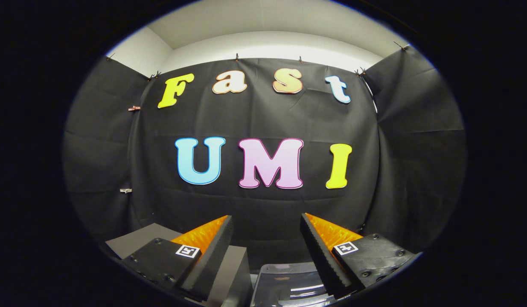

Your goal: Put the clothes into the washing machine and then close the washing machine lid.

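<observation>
- We see the tongs (266, 221) held wide open, with nothing between the two fingers.
- The fingers (212, 251) point level toward the black cloth wall (263, 204) of the booth.
- Below and between the fingers we see the washing machine lid (289, 285), a dark glossy panel with a pale rim; we cannot tell whether it is open or closed.
- A grey box-like surface (233, 268) sits just beside the lid, under the left finger.
- Pale upper walls (263, 42) rise above the cloth.
</observation>
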Tool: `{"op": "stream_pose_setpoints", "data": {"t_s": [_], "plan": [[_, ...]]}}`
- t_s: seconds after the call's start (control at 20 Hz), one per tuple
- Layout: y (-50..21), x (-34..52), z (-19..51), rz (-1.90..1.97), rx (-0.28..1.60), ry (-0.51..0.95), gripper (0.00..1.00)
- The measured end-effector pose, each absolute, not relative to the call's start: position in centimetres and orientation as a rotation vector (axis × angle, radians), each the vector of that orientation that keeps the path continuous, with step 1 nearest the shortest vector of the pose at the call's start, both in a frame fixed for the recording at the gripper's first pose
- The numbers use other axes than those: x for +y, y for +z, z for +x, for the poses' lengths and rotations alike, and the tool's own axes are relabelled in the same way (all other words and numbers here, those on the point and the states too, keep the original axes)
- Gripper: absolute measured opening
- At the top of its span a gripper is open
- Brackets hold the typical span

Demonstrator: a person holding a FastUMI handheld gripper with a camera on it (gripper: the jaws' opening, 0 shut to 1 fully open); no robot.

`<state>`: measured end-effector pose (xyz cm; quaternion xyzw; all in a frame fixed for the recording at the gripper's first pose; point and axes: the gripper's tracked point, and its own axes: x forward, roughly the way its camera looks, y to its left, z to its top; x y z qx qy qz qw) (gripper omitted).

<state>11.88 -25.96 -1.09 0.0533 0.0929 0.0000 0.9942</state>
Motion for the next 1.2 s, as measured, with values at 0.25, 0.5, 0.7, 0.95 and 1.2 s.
{"op": "stream_pose_setpoints", "data": {"t_s": [0.25,0.5,0.7,0.95,1.2], "plan": [[-0.9,-25.5,12.9,0.098,0.192,0.008,0.98],[-0.5,-26.3,13.1,0.100,0.181,-0.002,0.98],[-1.0,-26.4,13.4,0.105,0.195,-0.005,0.98],[-0.5,-25.2,14.1,0.112,0.195,0.025,0.98],[0.2,-24.1,14.6,0.093,0.191,0.068,0.98]]}}
